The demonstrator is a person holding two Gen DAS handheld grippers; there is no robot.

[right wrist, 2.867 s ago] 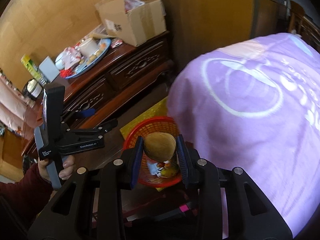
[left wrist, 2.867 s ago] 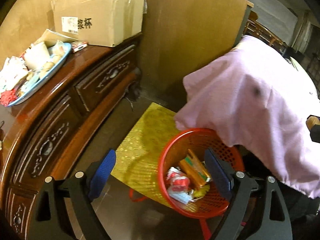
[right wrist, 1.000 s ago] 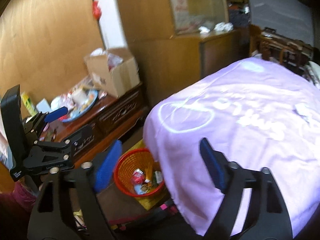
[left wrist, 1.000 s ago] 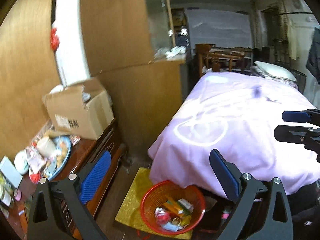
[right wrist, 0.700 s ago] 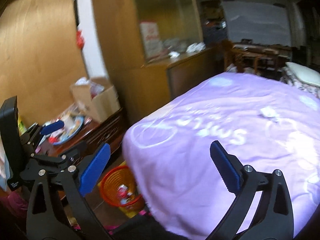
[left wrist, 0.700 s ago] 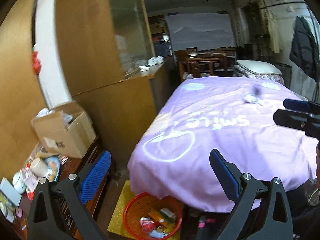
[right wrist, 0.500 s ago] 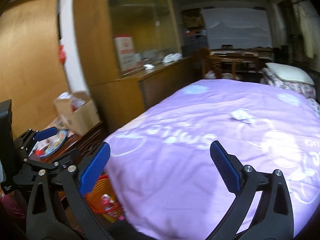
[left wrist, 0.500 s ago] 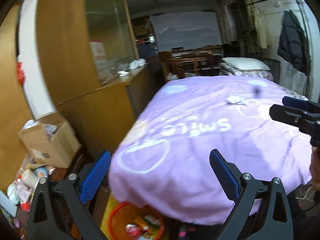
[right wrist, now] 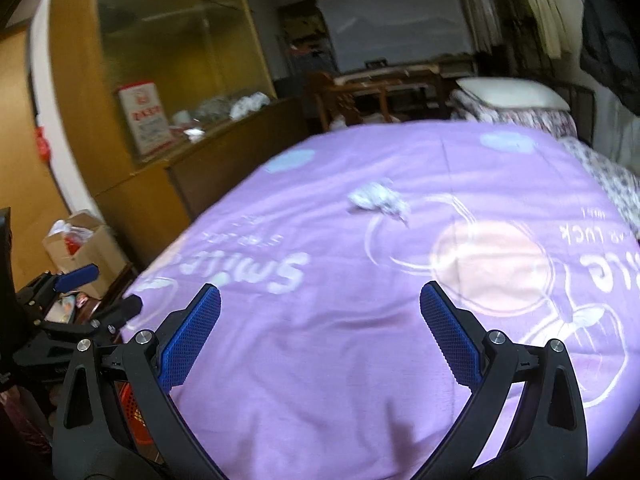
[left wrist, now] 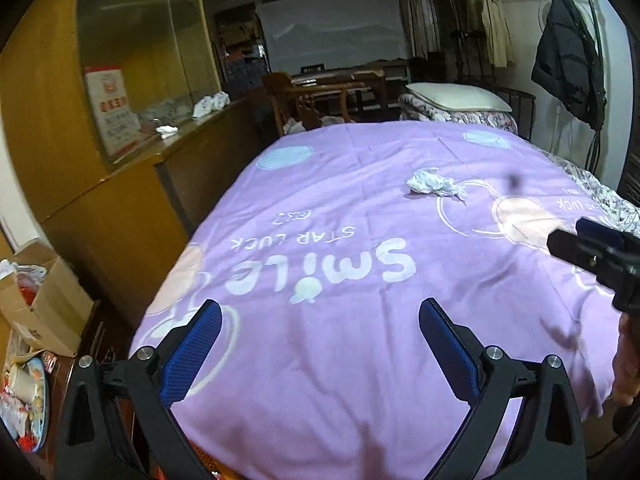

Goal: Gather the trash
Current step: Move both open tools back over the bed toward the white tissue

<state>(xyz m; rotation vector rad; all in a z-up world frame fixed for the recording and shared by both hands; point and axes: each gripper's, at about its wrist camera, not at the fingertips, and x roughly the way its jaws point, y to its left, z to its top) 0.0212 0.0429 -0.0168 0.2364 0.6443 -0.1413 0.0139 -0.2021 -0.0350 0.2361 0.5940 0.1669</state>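
1. Both sets of jaws stand wide with nothing between them: our left gripper and our right gripper each show only purple bedspread in the gap. The right jaws have just been opening, with nothing between them.

2. Far left, the cardboard box and the cluttered plate sit on the dark wooden surface beside the bed. A sliver of the red basket shows low in the right wrist view, under the bed's edge.

3. Toward the middle, the thing we are after, a crumpled white tissue, lies alone on the bedspread, well beyond both grippers and past the "SMILE" print. The right wrist view is blurred, so we can only say it is probably one wad rather than several scraps.

4. To the right, the pillow and the dark coat are clear of our path.

5. Risks, as we judge them: closing the jaws too low would pinch the soft bedspread along with the tissue and drag it; a light, loose wad may slip out or shed a trailing corner on the way to the basket; and the two grippers, close side by side, could knock together if both reach for it.
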